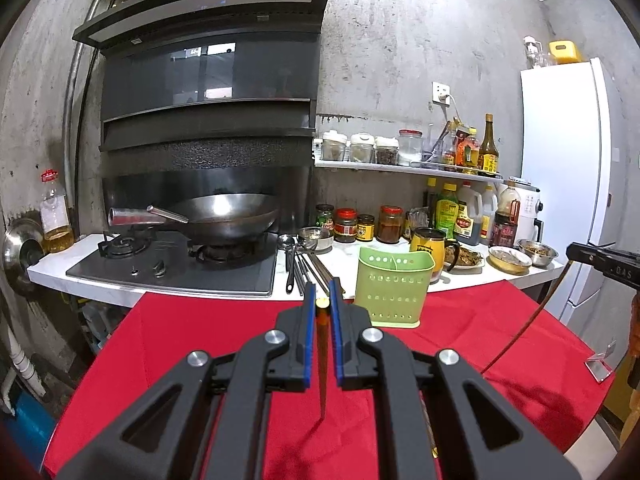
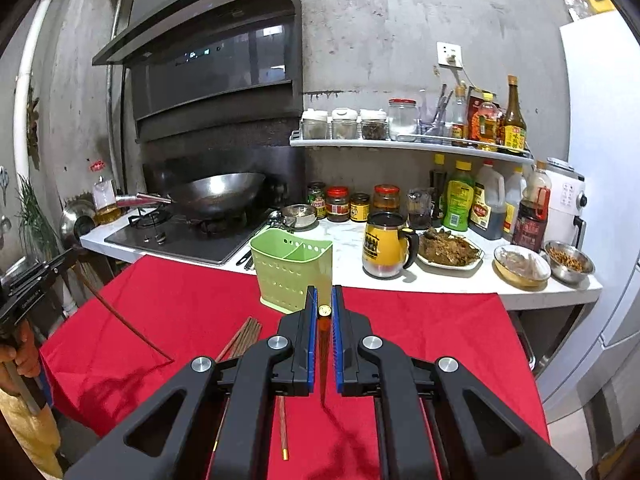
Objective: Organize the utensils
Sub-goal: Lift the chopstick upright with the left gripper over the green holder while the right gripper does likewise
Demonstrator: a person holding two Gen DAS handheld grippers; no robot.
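Jar labels [image 2: 338, 208] too small to read, fridge [image 2: 608, 184] cut off

The left tongs [image 1: 322, 300] point forward and slightly downward, their blue-lined jaws drawn nearly together and pinching a thin chopstick [image 1: 322, 356] that hangs tip-down between them. The right tongs [image 2: 325, 300] sit in the same pose, tilted a little below level, jaws likewise clamped on a chopstick [image 2: 323, 344]. At the left edge of the right wrist view, a hand [image 2: 24, 354] grips the left tool's handle.
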